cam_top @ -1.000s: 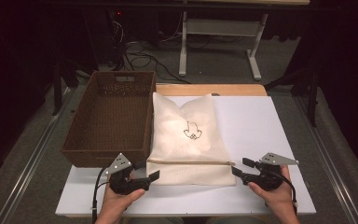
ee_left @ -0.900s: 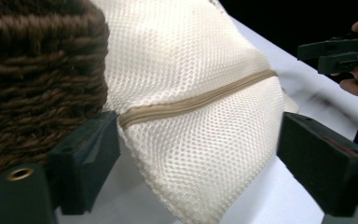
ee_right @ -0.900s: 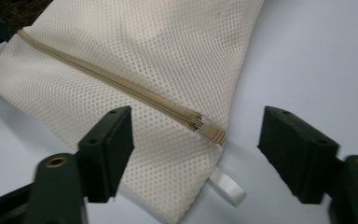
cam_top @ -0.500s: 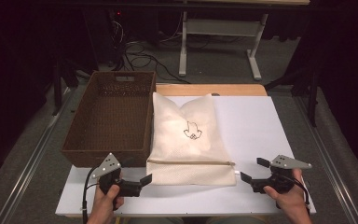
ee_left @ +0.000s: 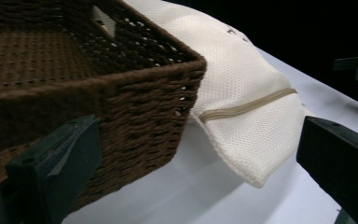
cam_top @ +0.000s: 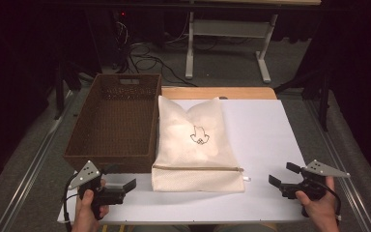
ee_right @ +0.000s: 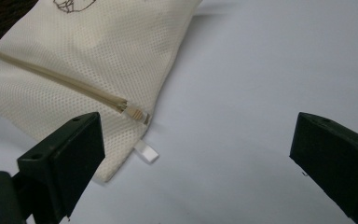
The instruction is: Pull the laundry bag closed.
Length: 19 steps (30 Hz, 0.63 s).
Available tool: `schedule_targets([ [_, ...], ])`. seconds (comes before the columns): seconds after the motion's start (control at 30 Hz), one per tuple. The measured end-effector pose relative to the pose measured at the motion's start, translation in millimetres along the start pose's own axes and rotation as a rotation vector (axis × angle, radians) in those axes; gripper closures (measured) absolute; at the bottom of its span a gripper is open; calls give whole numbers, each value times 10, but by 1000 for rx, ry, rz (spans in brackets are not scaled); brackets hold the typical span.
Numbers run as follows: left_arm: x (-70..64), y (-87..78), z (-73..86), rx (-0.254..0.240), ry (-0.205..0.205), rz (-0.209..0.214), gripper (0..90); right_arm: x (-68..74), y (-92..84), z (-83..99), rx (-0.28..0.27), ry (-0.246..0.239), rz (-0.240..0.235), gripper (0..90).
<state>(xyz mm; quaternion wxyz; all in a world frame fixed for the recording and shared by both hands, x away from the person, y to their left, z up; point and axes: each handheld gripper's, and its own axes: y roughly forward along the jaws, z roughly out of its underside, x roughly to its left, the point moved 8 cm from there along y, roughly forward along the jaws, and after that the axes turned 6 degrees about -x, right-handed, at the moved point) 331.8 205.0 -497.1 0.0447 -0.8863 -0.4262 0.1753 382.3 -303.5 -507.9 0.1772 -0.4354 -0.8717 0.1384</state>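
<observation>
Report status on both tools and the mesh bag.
Left tool open, right tool open, jaws just opened, nothing between. Mesh bag flat, zipped, beside basket. Nothing in the way.

**Mesh bag lies flat between 2 open grippers**

The cream mesh bag (cam_top: 195, 145) lies on the white table (cam_top: 265, 125), touching the brown wicker basket (cam_top: 116, 121). The left gripper (cam_top: 123, 182) and right gripper (cam_top: 281, 175) sit apart from the bag, jaws just opened, nothing between them.
</observation>
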Motion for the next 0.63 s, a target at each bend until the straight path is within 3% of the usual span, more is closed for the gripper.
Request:
schedule_targets([
  [0.13, 77, -74, -4, -7, -2, -24, 5, -86, -63, -23, -20, 19, 14, 33],
  [0.23, 149, -147, -6, -12, -4, -44, 5, -198, -142, -28, -35, 36, 36, 29],
  [0.27, 195, -196, -12, -20, -2, -60, 5, -303, -208, -16, -42, 54, 61, 31],
  [0.4, 261, -271, -28, -40, -16, -68, 5, -429, -306, -18, -67, 81, 92, 46],
  [0.63, 236, -243, -29, -38, -17, -57, 5, -416, -319, -11, -64, 80, 85, 41],
])
